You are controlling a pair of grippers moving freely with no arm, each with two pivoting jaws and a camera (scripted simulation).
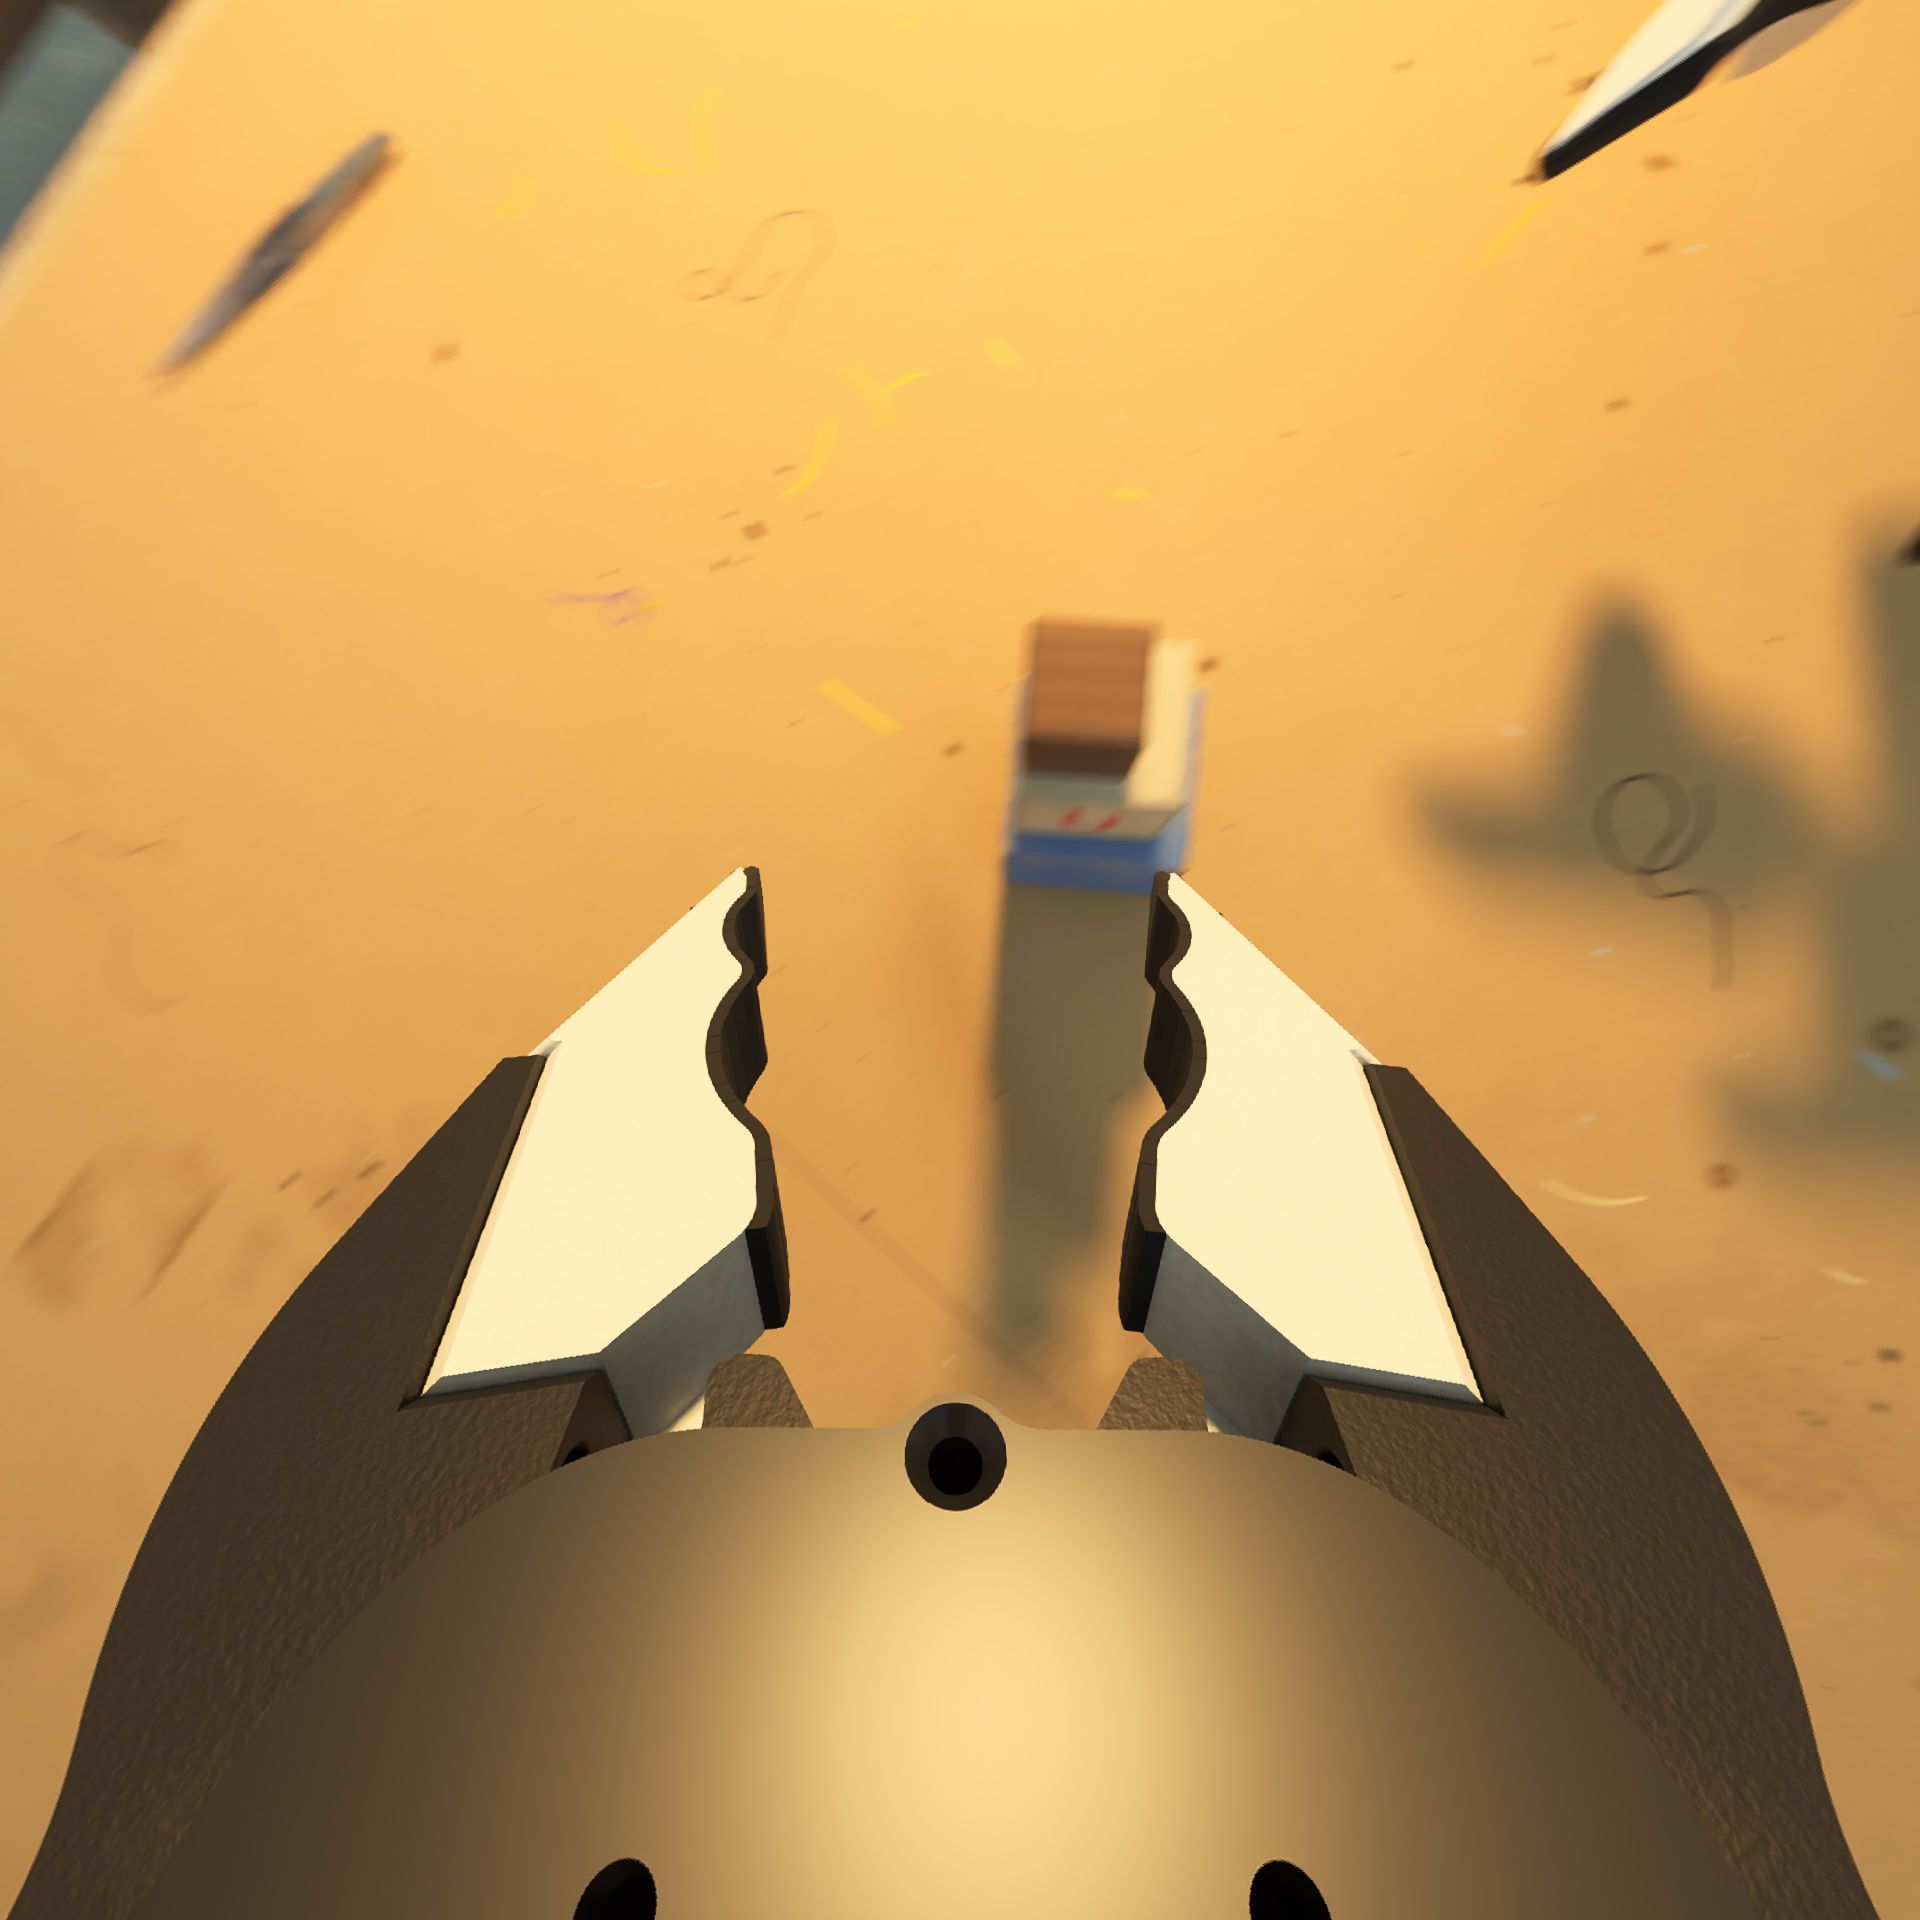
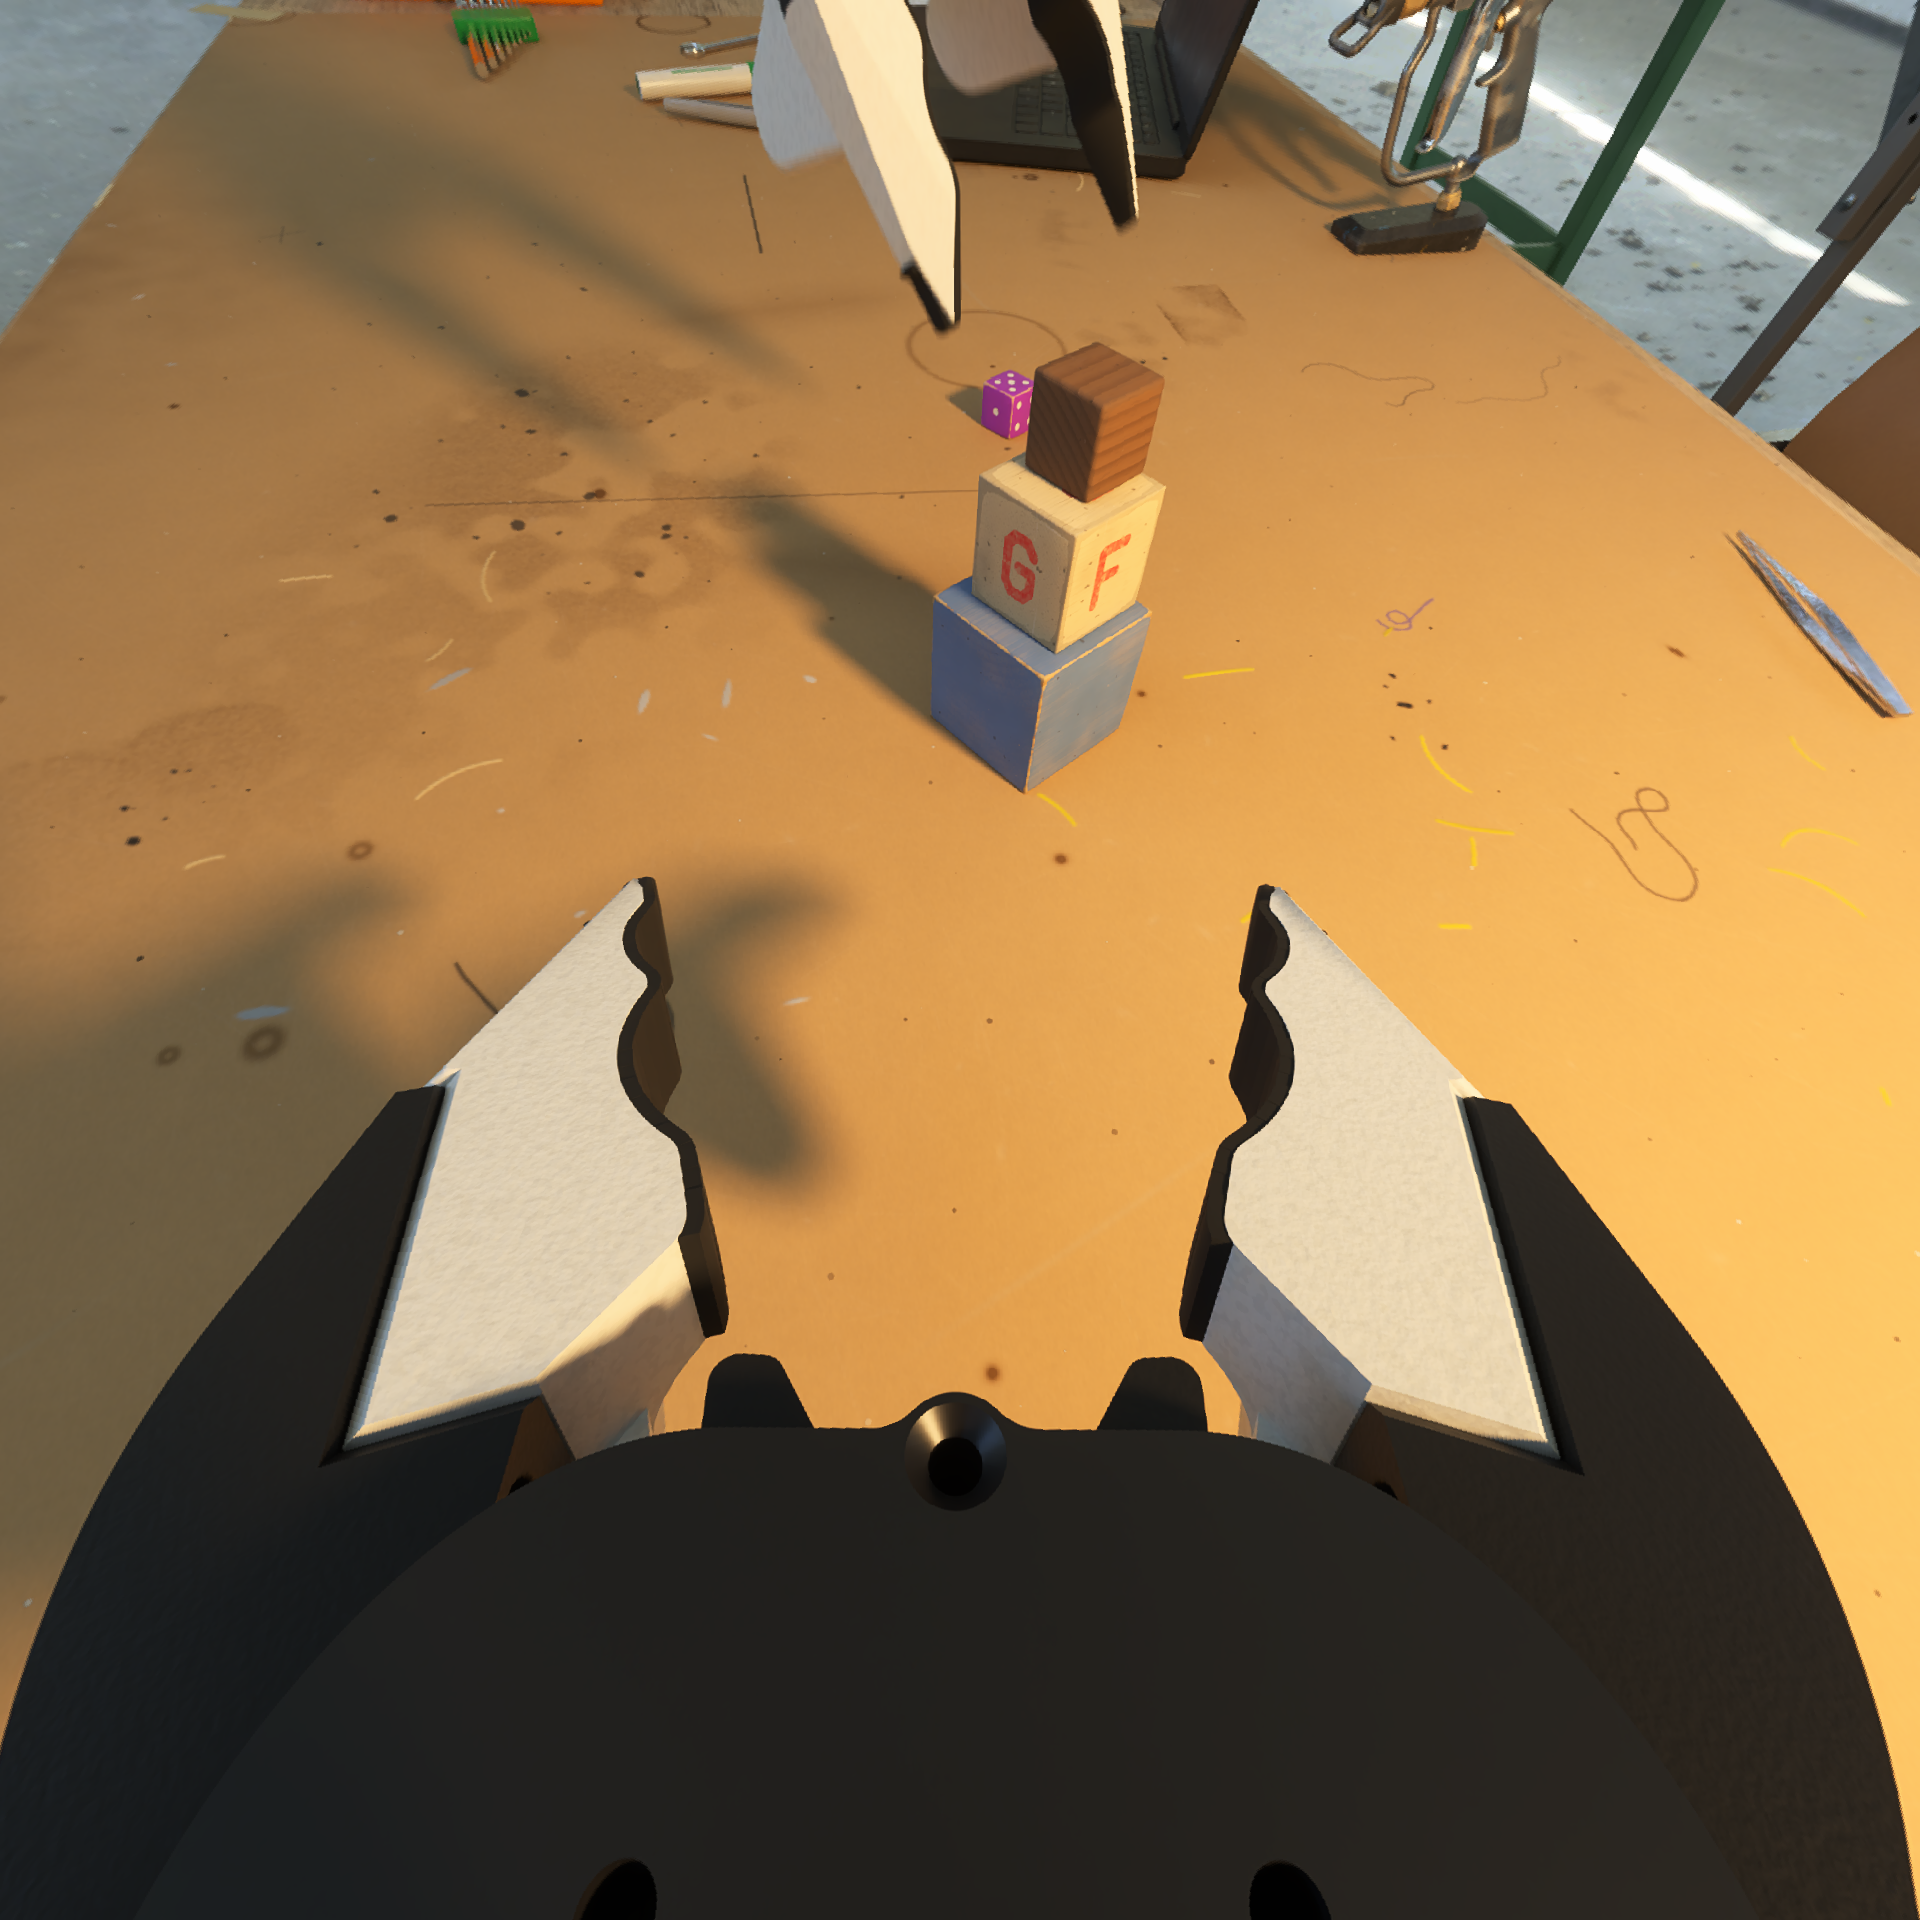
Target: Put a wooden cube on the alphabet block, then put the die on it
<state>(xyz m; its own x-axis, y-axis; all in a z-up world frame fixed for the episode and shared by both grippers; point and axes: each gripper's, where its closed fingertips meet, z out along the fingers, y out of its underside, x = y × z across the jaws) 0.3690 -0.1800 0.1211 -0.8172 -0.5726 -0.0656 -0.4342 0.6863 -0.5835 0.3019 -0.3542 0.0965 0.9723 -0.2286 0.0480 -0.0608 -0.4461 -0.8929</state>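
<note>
A brown wooden cube [image 2: 1093,421] sits on a cream alphabet block [image 2: 1065,556] with red letters, which stands on a blue cube [image 2: 1029,691]. A purple die [image 2: 1006,403] lies on the table just behind the stack. My right gripper [image 2: 954,899] is open and empty, some way in front of the stack. My left gripper [image 2: 1023,270] hangs open above and behind the stack. In the left wrist view it [image 1: 956,881] is open and empty, looking down on the stack: wooden cube [image 1: 1086,694], alphabet block [image 1: 1164,727], blue cube [image 1: 1091,857]. The die is hidden there.
The brown tabletop [image 2: 520,727] runs far back. At the back are a laptop [image 2: 1049,114], green-handled tools [image 2: 494,31] and a clamp stand [image 2: 1413,223]. A flat metal blade [image 2: 1818,623] lies at the right, also in the left wrist view [image 1: 275,255].
</note>
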